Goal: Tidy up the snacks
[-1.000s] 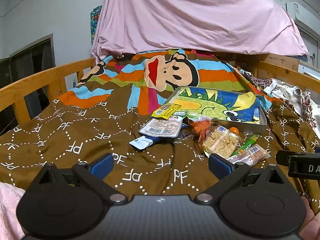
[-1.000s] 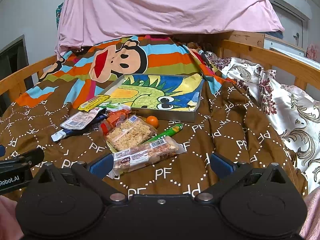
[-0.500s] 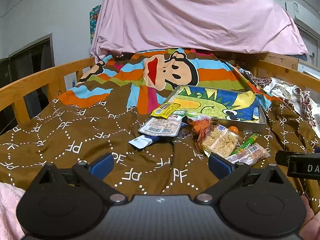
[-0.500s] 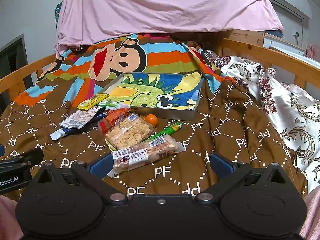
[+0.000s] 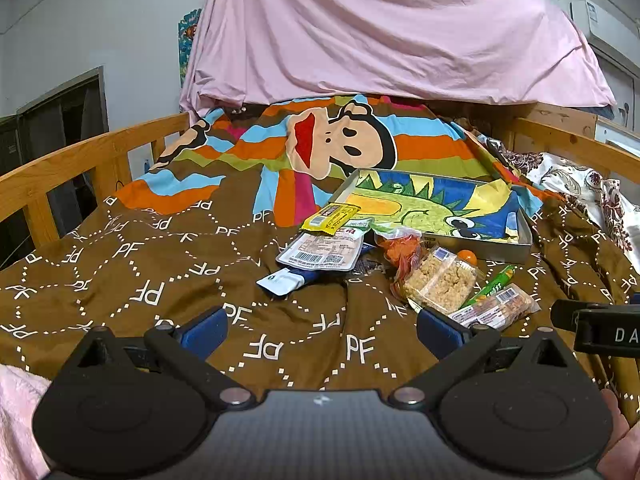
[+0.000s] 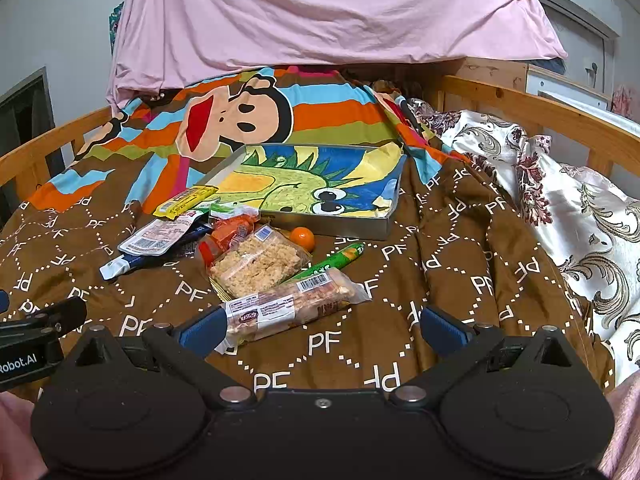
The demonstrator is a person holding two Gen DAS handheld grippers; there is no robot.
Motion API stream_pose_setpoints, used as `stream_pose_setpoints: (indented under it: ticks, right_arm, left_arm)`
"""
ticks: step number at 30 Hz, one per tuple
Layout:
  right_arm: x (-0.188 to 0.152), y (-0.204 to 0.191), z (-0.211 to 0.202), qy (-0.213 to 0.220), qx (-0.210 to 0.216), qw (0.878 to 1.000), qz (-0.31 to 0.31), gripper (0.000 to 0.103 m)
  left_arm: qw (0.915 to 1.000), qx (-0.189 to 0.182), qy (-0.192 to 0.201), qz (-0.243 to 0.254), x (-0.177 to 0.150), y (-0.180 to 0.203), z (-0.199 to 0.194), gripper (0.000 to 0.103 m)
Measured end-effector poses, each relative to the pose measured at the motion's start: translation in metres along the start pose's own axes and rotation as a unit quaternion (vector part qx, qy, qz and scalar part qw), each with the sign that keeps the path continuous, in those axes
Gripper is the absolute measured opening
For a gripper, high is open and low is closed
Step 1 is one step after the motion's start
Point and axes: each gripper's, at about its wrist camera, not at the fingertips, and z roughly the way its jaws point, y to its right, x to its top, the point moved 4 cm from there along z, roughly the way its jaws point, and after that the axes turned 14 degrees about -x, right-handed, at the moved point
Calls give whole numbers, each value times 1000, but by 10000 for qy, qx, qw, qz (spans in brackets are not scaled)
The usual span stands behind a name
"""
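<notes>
I am holding my left tool [image 5: 318,330] and my right tool [image 6: 320,330] low over the bed, both spread wide with nothing between their blue pads. The brown bedspread [image 5: 160,280] is showing "PF" printed over and over inside dotted white diamonds; the right tool's body, seen from the left camera, is reading "DA", and the left one's, seen from the right camera, "Robot.AI". The snack labels are carrying barcodes, but their print is too small for me to read. The snacks are lying in a loose heap ahead of both tools: from the right tool, the long clear nut bar [image 6: 294,306] is sitting at about eleven o'clock, almost touching the left pad, with the puffed rice pack [image 6: 258,262] just beyond it at eleven, the green stick [image 6: 334,262] at twelve, and the small orange [image 6: 302,238] beside the tray wall. The white pouch [image 6: 160,236] and yellow bar [image 6: 186,200] are lying at ten o'clock. The dinosaur-lined metal tray [image 6: 336,226] is resting at twelve, behind the heap. A monkey-print striped blanket [image 6: 320,112], pink sheet [image 6: 320,12] and wooden rails [image 6: 520,104] are framing the bed.
</notes>
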Motion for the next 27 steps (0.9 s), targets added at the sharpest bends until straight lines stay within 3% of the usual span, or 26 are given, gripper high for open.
stream_pose_setpoints:
  ticks: [27]
  right_arm:
    - [-4,1,2,-31,-6,10000,-11,102]
  left_arm:
    - [10000,6,-18,-3,1,0,1,103]
